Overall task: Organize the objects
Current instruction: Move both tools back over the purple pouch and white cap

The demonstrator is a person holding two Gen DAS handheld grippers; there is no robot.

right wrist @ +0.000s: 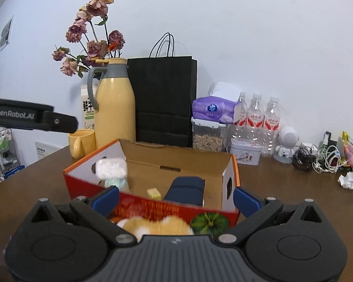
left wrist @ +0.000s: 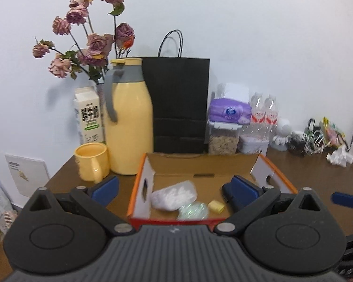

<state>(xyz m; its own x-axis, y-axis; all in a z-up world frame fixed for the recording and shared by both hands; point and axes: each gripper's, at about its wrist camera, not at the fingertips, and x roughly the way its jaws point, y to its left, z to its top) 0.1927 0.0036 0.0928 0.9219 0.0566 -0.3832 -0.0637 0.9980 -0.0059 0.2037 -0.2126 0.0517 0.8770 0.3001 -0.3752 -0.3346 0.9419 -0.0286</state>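
Left gripper sits right over the cardboard box, fingers spread wide w/ nothing between them; one blue pad hangs inside the box, the other outside its left wall. Right gripper is just at the box's near red wall, fingers also wide apart and empty. Box is open-topped, orange-rimmed, mid-worktop. Inside it: a white frosted pouch, a shiny greenish packet touching it, and a small yellow block just beside that. In the right view the pouch looks raised near the box's left wall, too blurred to say if it's resting or dropping. Judgement: sorting loose items into the box is under way, a placing step looks just finished, both tools free. Next move prob. calls for picking another loose item, e.g. from the cable tangle and crumpled paper at far right, well apart from the box, so a long reach w/ the right gripper. Behind the box: yellow mug, yellow thermos, black paper bag, tissue pack, water bottles, dried roses.
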